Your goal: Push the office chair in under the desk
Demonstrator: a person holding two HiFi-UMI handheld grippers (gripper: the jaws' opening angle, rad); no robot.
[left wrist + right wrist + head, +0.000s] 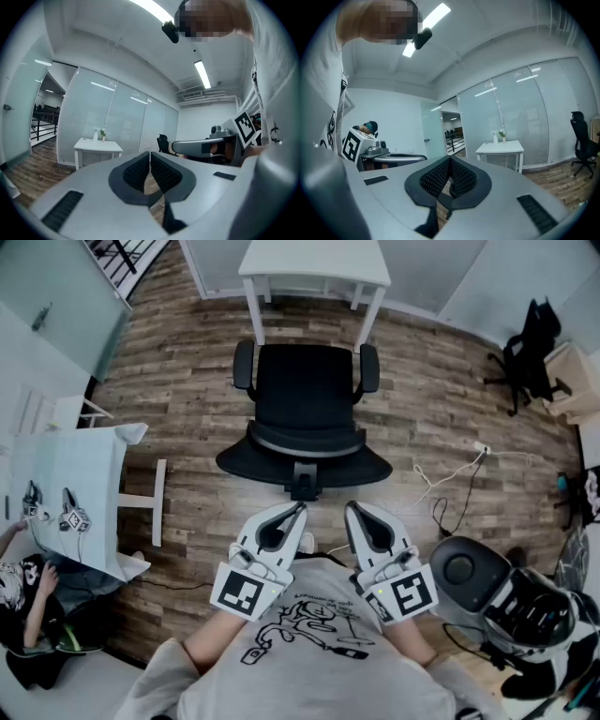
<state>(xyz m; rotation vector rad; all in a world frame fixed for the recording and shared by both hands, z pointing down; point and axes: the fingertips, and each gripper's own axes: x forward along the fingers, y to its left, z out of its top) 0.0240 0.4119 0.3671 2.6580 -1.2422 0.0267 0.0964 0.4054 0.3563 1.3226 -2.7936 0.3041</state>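
Left gripper point(296, 510) and right gripper point(352, 510) are both closed, pads together with nothing between them (each gripper view shows it). They're held side by side by the person's chest, just short of the chair's base. The black office chair point(305, 404) stands on the wood floor point(187, 381), backrest toward the grippers, seat facing the white desk point(314, 263). Seat front is about at the desk legs, not under the top. A white cable point(450, 479) lies on the floor to the right, and a second black chair point(530, 352) stands far right.
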